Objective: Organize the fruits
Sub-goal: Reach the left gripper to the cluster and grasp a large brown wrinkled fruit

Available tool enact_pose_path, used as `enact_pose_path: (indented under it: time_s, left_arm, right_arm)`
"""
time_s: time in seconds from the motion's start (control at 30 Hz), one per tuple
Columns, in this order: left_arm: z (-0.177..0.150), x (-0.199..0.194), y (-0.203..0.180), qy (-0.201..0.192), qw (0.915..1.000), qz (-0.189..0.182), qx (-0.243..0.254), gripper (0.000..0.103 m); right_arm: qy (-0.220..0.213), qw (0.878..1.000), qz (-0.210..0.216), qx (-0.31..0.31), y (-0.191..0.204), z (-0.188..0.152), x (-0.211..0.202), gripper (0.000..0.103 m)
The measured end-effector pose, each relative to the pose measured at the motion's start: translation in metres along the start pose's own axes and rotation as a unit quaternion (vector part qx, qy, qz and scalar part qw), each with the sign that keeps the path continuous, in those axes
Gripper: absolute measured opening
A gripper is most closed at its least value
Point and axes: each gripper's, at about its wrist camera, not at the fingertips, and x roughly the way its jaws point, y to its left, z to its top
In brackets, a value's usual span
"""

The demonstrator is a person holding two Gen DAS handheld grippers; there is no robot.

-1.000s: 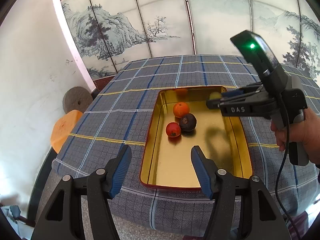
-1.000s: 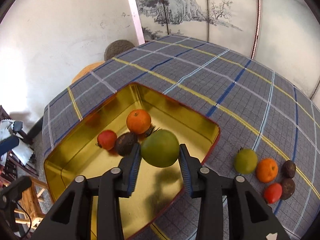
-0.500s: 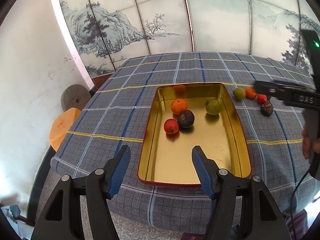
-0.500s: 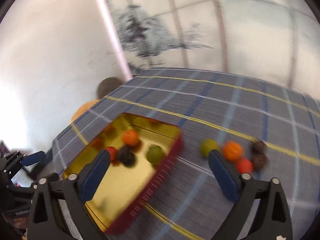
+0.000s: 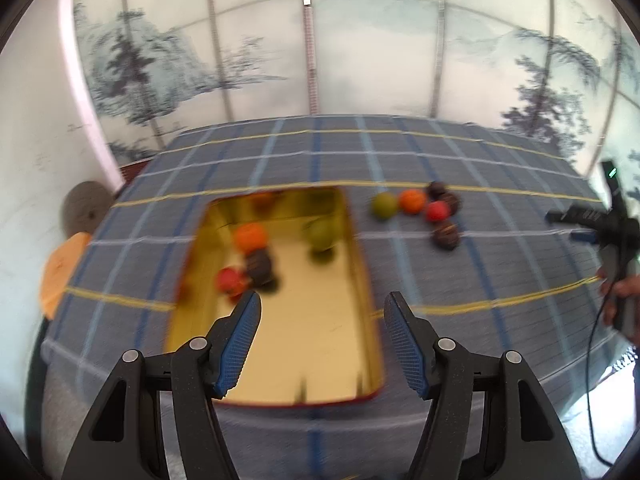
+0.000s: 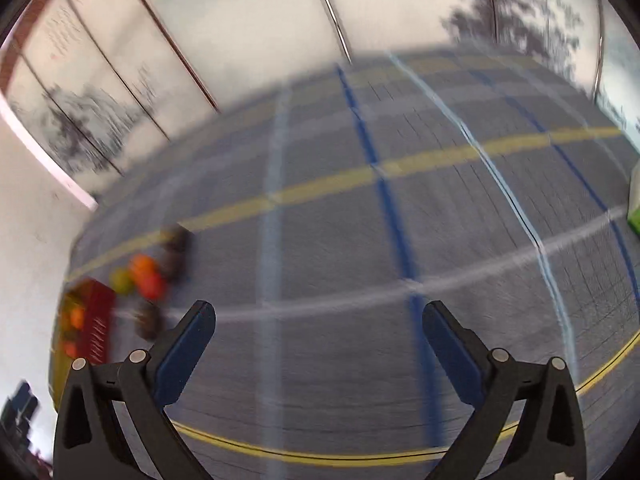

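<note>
Here, loose fruits [image 6: 148, 280] left of the wide-open, empty right hand-held gripper [image 6: 319, 326], left hand-held gripper [image 5: 322, 322] also wide.

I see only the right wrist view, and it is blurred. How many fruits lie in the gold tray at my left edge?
Observer: Four, by the left wrist view: an orange, a green fruit, a dark fruit and a red fruit in the tray.
Operator: And where is the left gripper?
Observer: The left gripper hangs over the near part of the tray, open and empty.
</note>
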Motion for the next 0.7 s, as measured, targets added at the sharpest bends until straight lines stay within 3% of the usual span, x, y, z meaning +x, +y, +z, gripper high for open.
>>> enact_pose_path:
  time_s: [0.07,0.13,0.23,0.4,0.53,0.7]
  left_arm:
    - [0.012,0.009,-0.023,0.003,0.9996,-0.017,0.022,0.065]
    - [0.021,0.019,-0.045,0.019,0.9981,-0.032,0.049,0.065]
    - [0.037,0.044,-0.077,0.038,0.9960,-0.030,0.075,0.065]
    - [0.054,0.101,-0.118,0.092,0.9888,-0.061,0.100,0.065]
    - [0.058,0.129,-0.133,0.090,0.9884,-0.042,0.114,0.065]
    - [0.066,0.162,-0.131,0.090,0.9916,-0.041,0.084,0.065]
  right_arm:
    - [-0.003,1.000,-0.027,-0.004,-0.013,-0.001,0.004,0.103]
    - [-0.015,0.995,-0.079,-0.052,-0.014,-0.002,0.008,0.103]
    - [-0.039,0.985,-0.135,-0.096,-0.009,-0.004,0.008,0.103]
    - [-0.022,0.986,-0.133,-0.103,-0.013,0.000,0.018,0.103]
    - [-0.023,0.988,-0.122,-0.086,-0.024,0.003,0.017,0.103]
    - [-0.026,0.988,-0.126,-0.088,-0.025,0.005,0.019,0.103]
